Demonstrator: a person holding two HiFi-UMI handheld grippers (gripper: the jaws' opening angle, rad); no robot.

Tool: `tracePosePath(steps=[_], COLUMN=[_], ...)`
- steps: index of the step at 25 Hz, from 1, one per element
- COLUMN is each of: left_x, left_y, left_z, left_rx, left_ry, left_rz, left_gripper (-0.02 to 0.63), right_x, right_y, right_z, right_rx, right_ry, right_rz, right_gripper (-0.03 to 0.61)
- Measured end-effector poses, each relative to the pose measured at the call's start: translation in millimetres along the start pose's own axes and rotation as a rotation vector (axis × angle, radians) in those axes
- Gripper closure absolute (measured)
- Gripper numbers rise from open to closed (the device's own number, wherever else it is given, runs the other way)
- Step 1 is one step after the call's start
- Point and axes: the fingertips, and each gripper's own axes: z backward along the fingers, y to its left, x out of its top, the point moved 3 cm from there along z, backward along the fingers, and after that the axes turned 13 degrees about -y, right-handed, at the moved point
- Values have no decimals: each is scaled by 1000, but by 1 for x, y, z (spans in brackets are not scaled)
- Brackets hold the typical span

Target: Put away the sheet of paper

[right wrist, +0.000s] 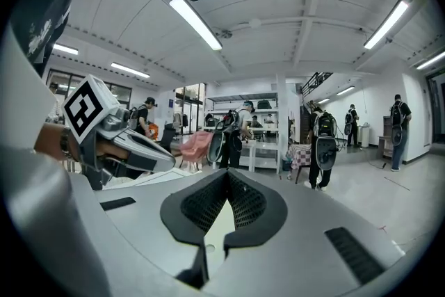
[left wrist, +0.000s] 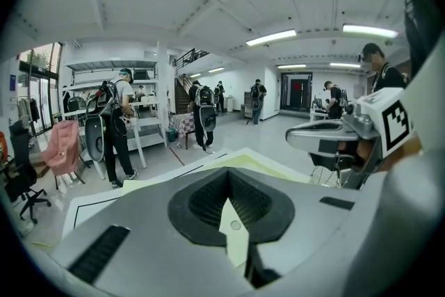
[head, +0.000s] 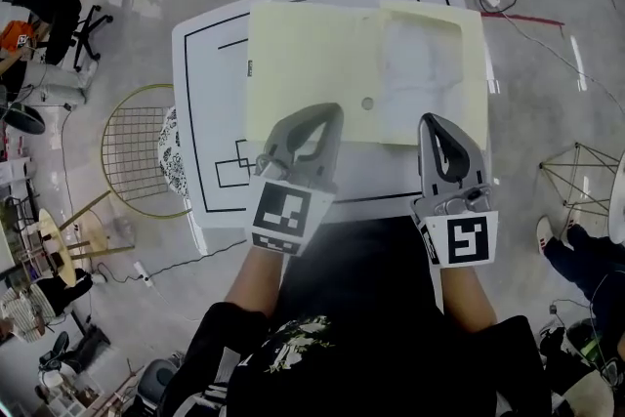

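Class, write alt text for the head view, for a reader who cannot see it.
The left gripper and right gripper, tongs shut, are held over the near edge of a pale yellow folder lying on a white table.

The head view is looking steeply down on the desk [head: 198, 103] from close above. Both claw views are looking low across it, the left one catching the right claw [left wrist: 297, 139] and the right one the left claw [right wrist: 163, 158].

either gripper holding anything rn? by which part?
Nothing held. The left gripper and right gripper both have jaws shut and empty, above the near part of the open pale yellow folder.
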Motion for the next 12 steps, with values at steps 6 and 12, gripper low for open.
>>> tracePosePath(steps=[6,12], left_x=[13,26], left_y=[12,27], left_z=[31,69], left_rx=[31,130], left_ry=[-79,-165], left_rz=[-10,-114], left_gripper=[614,614], right_x=[21,26], right_y=[22,29], right_z=[1,11], right_rx=[-5,-52], right_ry=[-43,-46], right_rz=[28,47], right_gripper=[580,580])
